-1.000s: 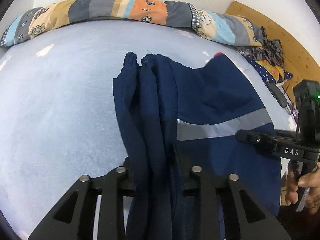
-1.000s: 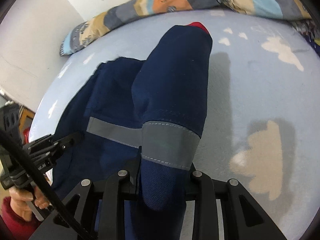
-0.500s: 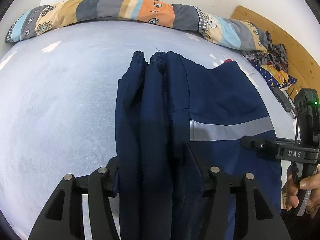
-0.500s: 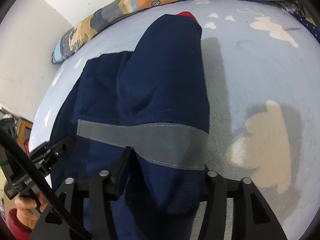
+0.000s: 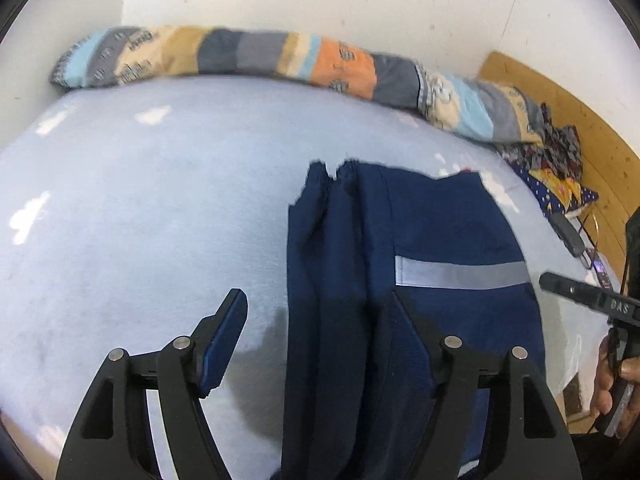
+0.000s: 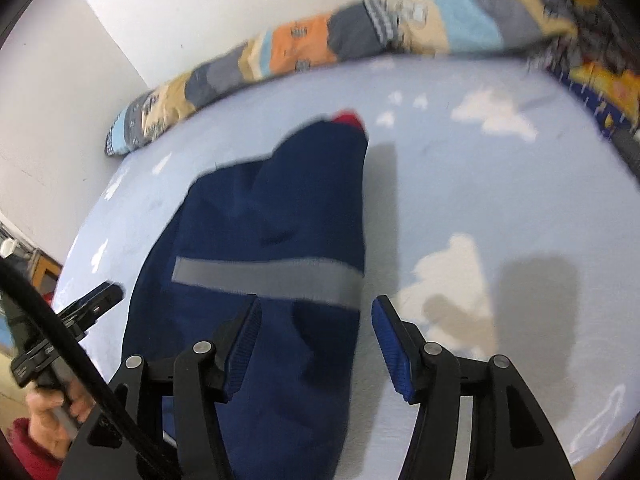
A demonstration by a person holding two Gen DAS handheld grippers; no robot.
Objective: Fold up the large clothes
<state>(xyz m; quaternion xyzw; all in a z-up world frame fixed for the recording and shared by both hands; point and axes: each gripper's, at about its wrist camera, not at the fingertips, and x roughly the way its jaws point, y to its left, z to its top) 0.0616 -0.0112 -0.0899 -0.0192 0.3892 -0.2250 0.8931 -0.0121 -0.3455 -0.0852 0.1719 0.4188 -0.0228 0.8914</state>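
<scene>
On the bed [image 5: 140,208], near its front edge, our navy work garment [image 5: 420,240] lies folded lengthwise, grey reflective stripe [image 6: 268,276] across. Left gripper [image 5: 316,320] jaws are opening, cloth between them unpinched; right gripper [image 6: 316,320] jaws spread, likewise. We judge this a release. No containers visible.

Folded garment [image 5: 420,248] flat on bed [image 5: 140,208], rolled quilt [image 5: 280,60] behind it.
</scene>
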